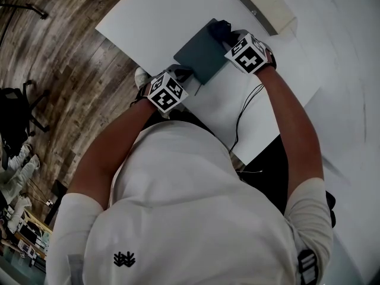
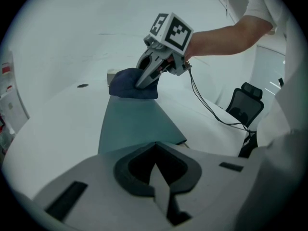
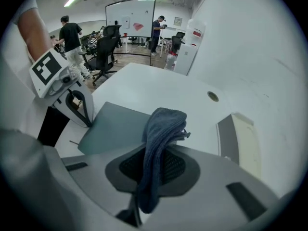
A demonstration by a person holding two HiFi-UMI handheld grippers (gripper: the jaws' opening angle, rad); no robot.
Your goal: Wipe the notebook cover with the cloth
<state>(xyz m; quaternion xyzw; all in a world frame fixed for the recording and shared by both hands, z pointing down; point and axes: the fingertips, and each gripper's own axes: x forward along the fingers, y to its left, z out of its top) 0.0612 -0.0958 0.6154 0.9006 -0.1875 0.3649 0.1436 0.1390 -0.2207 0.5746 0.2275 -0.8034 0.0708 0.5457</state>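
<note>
Head view: the cloth (image 1: 221,27) barely peeks out past the right gripper (image 1: 230,39), the rest covered. The left gripper (image 1: 180,75) masks the near corner of the notebook (image 1: 202,55). Pinched or just pressed, can't tell. Right gripper view: the cloth's tail vanishes between the jaws, and the far-off people (image 3: 70,32) are too small to make out.

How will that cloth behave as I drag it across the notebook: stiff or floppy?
Probably floppy: the cloth droops in loose folds from the right gripper, whose jaws are shut on it. It will likely bunch rather than spread flat, as it sits wadded on the notebook. Its knit looks grippy, so expect some drag.
</note>
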